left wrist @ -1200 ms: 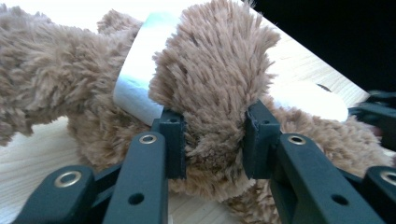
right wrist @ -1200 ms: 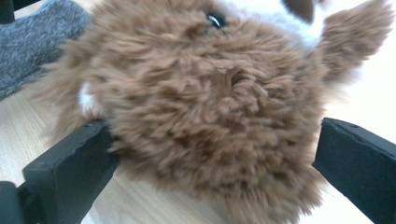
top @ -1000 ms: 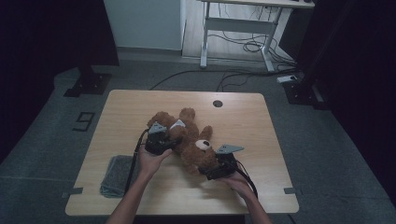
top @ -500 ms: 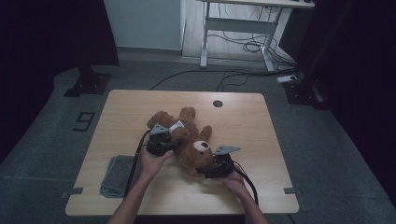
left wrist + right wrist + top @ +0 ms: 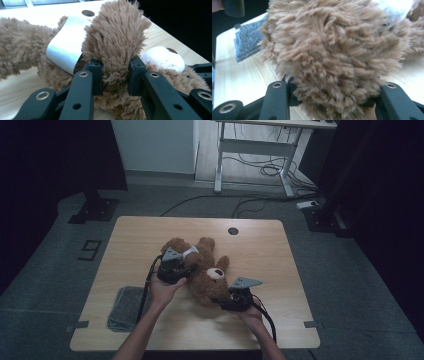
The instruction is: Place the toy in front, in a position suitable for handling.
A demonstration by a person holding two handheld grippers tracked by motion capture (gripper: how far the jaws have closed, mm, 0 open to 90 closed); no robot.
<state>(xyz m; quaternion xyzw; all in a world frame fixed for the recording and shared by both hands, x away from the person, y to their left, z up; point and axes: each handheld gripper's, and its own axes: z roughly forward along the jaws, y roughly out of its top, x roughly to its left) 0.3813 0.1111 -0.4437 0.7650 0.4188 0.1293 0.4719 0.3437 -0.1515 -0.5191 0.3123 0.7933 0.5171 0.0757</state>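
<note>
The teddy bear [image 5: 202, 270] lies on its back near the middle of the desk [image 5: 260, 245], its long axis slanting from the legs at the far left toward the head at the near right, muzzle up. A white tag [image 5: 65, 47] wraps one limb close to my left gripper [image 5: 175, 266].

In the left gripper view the jaws pinch a tuft of the bear's limb between them, the pads sunk into the fur on both sides; they have just been closing a little further and I read that as a firm hold. My right gripper [image 5: 235, 301] sits at the head end. In the right gripper view a big mound of fur bulges between the jaws, which stand fairly wide on either side of it. They have just been closing fast with the plush between them, and the inner faces appear to meet the fur, though the pile hides the pads, so I judge it a grip taking hold, not a settled one.

So the bear lies directly ahead of both jaws, spanning the gap between my hands, the left on a limb at the body's side, the right at the head. Neither hand is nearer in any useful sense; each has its own end. Any lift will need both ends to rise together along that slanted axis, or the soft body will sag and twist.

A folded grey cloth [image 5: 126, 306] lies at the desk's near left corner, well apart from the bear.
</note>
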